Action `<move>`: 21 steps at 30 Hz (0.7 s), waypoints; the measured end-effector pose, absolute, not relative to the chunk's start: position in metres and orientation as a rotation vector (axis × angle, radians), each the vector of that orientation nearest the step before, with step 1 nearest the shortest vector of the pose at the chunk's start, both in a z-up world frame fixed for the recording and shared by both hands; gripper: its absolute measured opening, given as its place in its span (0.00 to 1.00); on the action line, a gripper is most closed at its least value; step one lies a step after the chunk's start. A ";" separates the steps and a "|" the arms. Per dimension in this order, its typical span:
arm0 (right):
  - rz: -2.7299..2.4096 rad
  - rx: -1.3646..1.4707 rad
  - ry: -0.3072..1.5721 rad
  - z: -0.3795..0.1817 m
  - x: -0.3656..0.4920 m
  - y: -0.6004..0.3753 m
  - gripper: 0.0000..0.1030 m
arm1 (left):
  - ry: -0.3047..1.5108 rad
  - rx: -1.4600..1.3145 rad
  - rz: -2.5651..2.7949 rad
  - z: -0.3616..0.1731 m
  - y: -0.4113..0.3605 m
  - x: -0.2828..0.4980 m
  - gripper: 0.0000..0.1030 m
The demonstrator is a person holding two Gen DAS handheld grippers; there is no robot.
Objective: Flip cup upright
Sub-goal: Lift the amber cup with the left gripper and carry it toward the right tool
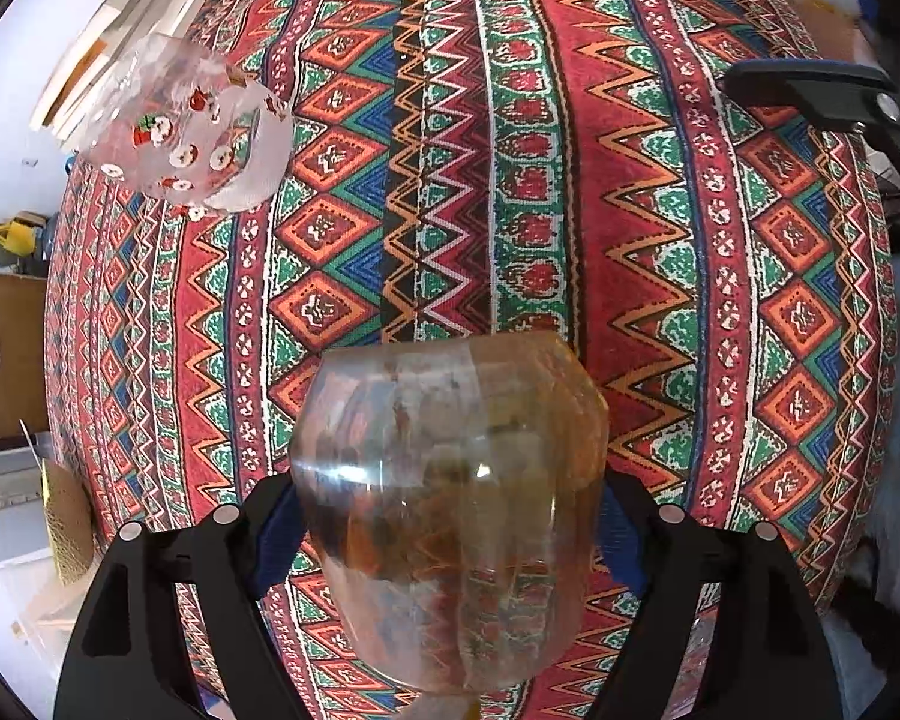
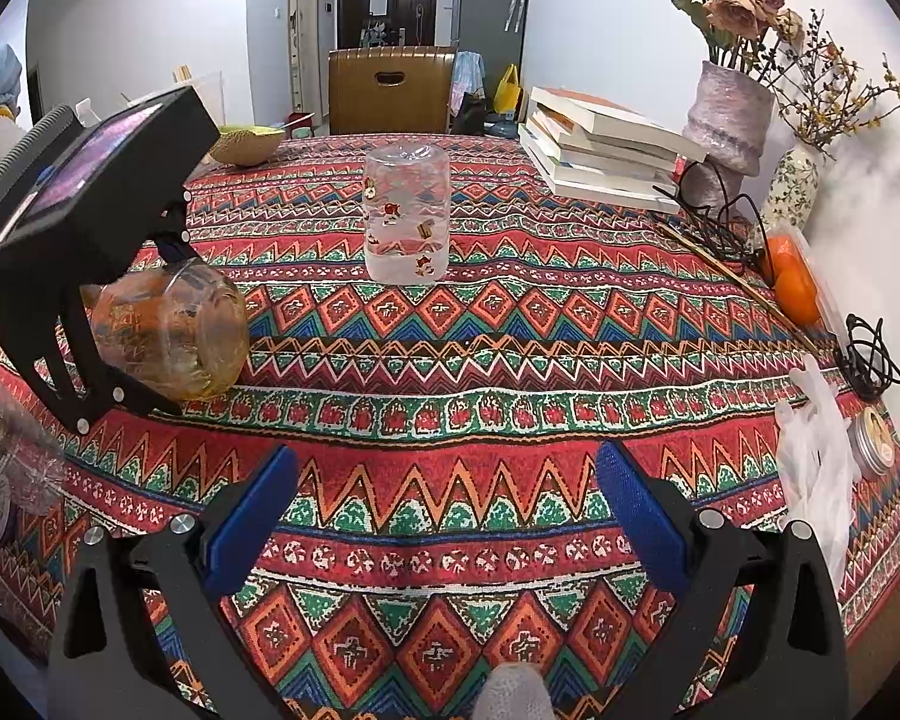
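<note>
My left gripper (image 1: 450,522) is shut on an amber-tinted clear glass cup (image 1: 450,498) and holds it tilted just above the patterned tablecloth (image 1: 510,180). In the right wrist view this cup (image 2: 174,330) lies on its side in the left gripper (image 2: 108,348) at the table's left. A second clear cup with red cartoon prints (image 2: 406,213) stands upside down in the middle of the table; it also shows in the left wrist view (image 1: 192,126). My right gripper (image 2: 447,516) is open and empty near the table's front edge.
A stack of books (image 2: 600,150), two vases with flowers (image 2: 729,120), oranges in a clear box (image 2: 795,282) and black cables (image 2: 870,360) line the right side. A bowl (image 2: 246,144) and a chair (image 2: 390,90) are at the back. A plastic bag (image 2: 822,468) lies front right.
</note>
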State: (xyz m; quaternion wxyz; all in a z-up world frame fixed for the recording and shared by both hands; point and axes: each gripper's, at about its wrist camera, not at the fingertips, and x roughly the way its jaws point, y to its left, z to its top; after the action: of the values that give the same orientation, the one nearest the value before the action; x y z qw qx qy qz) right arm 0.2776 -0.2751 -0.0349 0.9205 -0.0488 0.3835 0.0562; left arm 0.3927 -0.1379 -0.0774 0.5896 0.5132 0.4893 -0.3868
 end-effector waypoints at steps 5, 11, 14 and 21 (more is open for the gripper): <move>0.114 -0.101 0.787 -0.035 0.278 -0.275 0.93 | 1.192 1.117 -0.885 -0.079 -0.136 0.402 0.77; 0.117 -0.101 0.785 -0.036 0.277 -0.274 0.93 | 1.202 1.100 -0.865 -0.078 -0.140 0.408 0.78; 0.116 -0.102 0.785 -0.036 0.277 -0.275 0.93 | 1.188 1.105 -0.846 -0.077 -0.145 0.403 0.78; 0.106 -0.116 0.797 -0.038 0.283 -0.278 0.93 | 1.253 1.019 -0.762 -0.074 -0.146 0.404 0.80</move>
State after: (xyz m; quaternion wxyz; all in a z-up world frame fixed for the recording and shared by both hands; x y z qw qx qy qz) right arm 0.2834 -0.2779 -0.0377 0.9187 -0.0563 0.3874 0.0517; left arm 0.4039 -0.1457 -0.0744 0.6271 0.4443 0.5467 -0.3324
